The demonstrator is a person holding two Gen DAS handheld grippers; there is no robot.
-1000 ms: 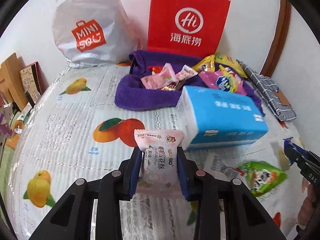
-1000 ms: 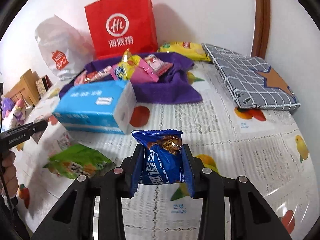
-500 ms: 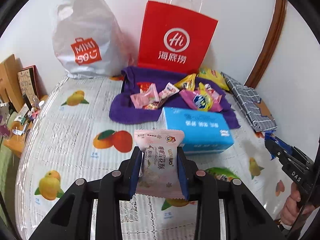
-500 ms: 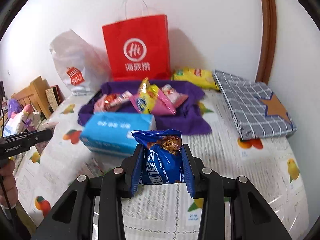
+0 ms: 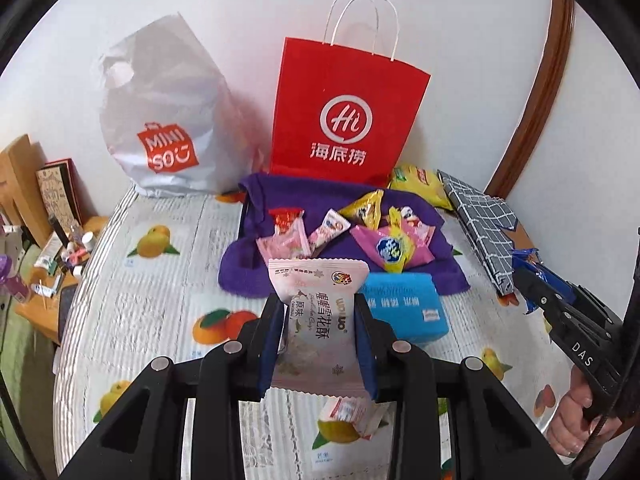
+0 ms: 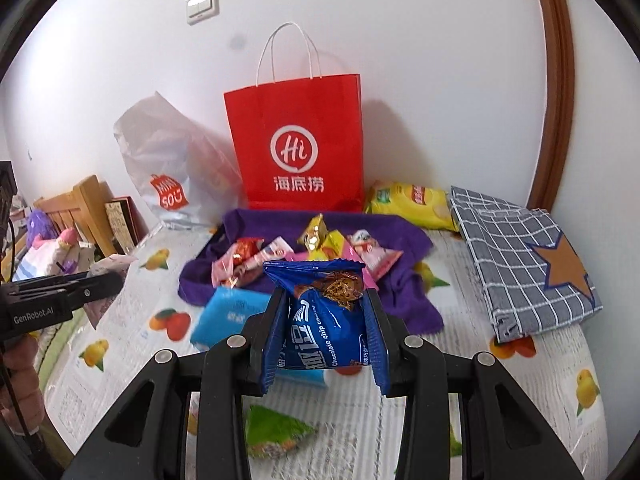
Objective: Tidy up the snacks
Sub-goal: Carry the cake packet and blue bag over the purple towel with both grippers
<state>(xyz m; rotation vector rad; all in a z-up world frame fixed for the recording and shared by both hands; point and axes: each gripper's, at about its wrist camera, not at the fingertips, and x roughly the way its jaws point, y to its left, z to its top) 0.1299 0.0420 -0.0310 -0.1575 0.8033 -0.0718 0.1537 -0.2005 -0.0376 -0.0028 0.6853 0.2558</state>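
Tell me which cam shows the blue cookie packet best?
Right wrist: the blue cookie packet sits front and centre, clamped in the right gripper, print legible. Left wrist view shows only its crinkled end at the right edge, from the side.

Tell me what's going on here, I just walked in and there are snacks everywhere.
A person is sorting snacks. The left hand-held gripper is shut on a pink snack packet, and the right hand-held gripper is shut on a blue cookie packet. Both are held above the table. More snacks sit on the purple towel ahead.
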